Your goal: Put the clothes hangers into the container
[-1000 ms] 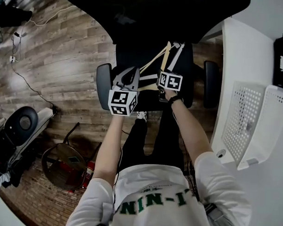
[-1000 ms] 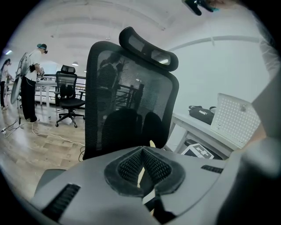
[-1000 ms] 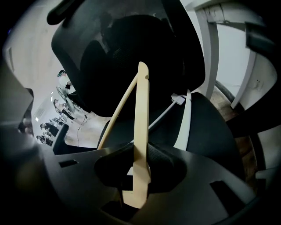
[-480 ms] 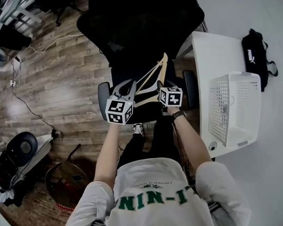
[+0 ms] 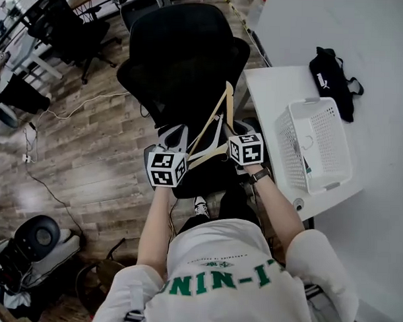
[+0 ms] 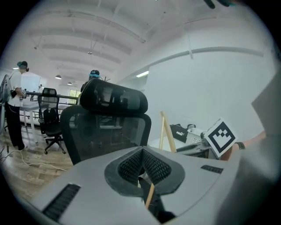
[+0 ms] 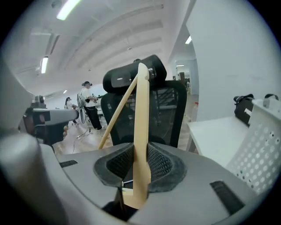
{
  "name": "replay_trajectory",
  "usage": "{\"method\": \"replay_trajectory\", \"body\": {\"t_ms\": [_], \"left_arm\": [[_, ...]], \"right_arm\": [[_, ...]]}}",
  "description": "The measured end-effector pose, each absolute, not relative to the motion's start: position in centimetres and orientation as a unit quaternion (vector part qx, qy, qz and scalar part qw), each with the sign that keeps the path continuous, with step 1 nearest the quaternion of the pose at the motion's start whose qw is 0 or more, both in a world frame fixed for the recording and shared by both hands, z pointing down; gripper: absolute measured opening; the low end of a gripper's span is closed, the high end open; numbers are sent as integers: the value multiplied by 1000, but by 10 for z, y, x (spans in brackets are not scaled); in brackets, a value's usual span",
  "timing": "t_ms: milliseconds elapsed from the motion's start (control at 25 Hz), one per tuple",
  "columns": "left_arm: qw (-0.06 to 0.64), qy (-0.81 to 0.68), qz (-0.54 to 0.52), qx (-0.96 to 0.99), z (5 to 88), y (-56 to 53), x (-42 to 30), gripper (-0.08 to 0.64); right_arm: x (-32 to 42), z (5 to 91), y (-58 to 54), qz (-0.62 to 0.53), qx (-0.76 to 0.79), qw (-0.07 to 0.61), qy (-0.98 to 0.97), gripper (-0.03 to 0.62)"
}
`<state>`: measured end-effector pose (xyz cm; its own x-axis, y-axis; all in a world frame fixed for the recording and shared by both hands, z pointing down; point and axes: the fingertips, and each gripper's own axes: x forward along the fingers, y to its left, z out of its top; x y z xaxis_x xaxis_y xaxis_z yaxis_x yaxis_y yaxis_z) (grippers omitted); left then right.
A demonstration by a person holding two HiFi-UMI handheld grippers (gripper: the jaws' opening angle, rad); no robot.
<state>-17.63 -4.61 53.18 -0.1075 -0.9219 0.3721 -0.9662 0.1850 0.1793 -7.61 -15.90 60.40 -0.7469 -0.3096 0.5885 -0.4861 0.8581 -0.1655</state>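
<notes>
Hanger (image 5: 206,124) held above chair (image 5: 185,51)
Your left gripper (image 6: 142,151) pinches its thin bar; your right gripper (image 7: 139,154) clamps its wooden arm; basket (image 5: 289,150) sits apart on the table (image 5: 266,100) at your right.

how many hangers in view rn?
1: a wooden hanger, held over the black chair. The right hand-held gripper clamps one arm, the left hand-held gripper its thin bar. Others may be hidden in the white basket.
</notes>
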Motion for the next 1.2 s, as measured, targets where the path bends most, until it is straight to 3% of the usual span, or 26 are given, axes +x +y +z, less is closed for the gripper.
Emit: {"method": "replay_trajectory", "body": {"t_ms": [640, 1200], "left_arm": [[86, -693, 26, 715, 372, -103, -116, 5], [56, -581, -3, 812, 324, -201, -6, 5]], "right_arm": [[-11, 387, -225, 12, 237, 205, -950, 110], [157, 263, -316, -54, 391, 175, -902, 110]]}}
